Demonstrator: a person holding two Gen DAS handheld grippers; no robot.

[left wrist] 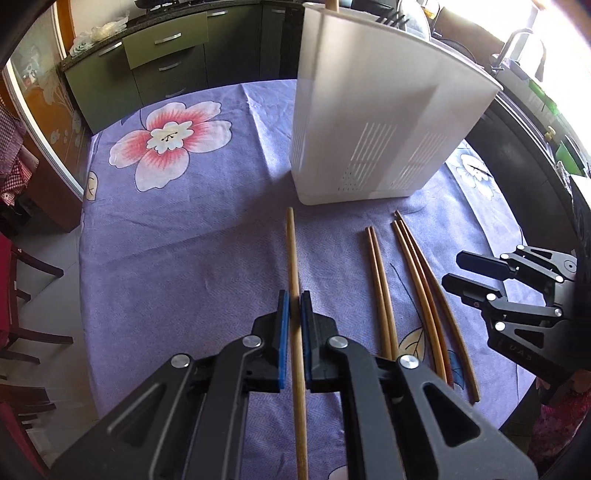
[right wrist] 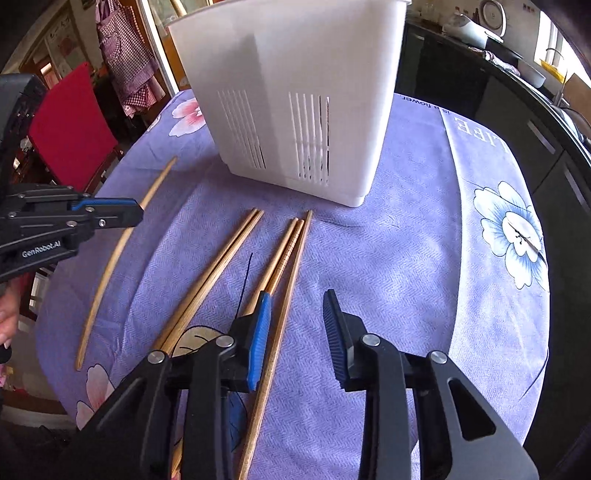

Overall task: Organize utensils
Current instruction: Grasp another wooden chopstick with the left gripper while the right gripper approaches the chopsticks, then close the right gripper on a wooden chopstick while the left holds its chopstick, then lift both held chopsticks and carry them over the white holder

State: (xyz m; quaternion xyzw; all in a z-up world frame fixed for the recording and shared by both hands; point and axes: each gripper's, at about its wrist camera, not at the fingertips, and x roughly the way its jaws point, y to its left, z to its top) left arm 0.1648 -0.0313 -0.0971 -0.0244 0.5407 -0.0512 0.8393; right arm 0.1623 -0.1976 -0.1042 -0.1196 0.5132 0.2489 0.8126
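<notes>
My left gripper (left wrist: 294, 299) is shut on a single pale chopstick (left wrist: 291, 251) that runs lengthwise between its blue pads, over the purple flowered tablecloth (left wrist: 184, 240). From the right wrist the left gripper (right wrist: 137, 212) shows at the left, gripping that chopstick (right wrist: 107, 269). The white slotted utensil holder (left wrist: 369, 122) (right wrist: 295, 74) stands upright just beyond. A pair of chopsticks (right wrist: 218, 258) and three more (right wrist: 291, 243) lie in front of it. My right gripper (right wrist: 295, 299) (left wrist: 452, 270) hangs open low over the three, the rightmost one (right wrist: 275, 354) lying beside its left pad, ungripped.
A wooden stick (left wrist: 334, 4) pokes out of the holder's top. The round table's edge falls away at the left, beside a red chair (right wrist: 70, 129). Green kitchen cabinets (left wrist: 166, 62) stand beyond and a dark counter (right wrist: 517, 110) to the right. A person's hand (right wrist: 5, 314) holds the left gripper.
</notes>
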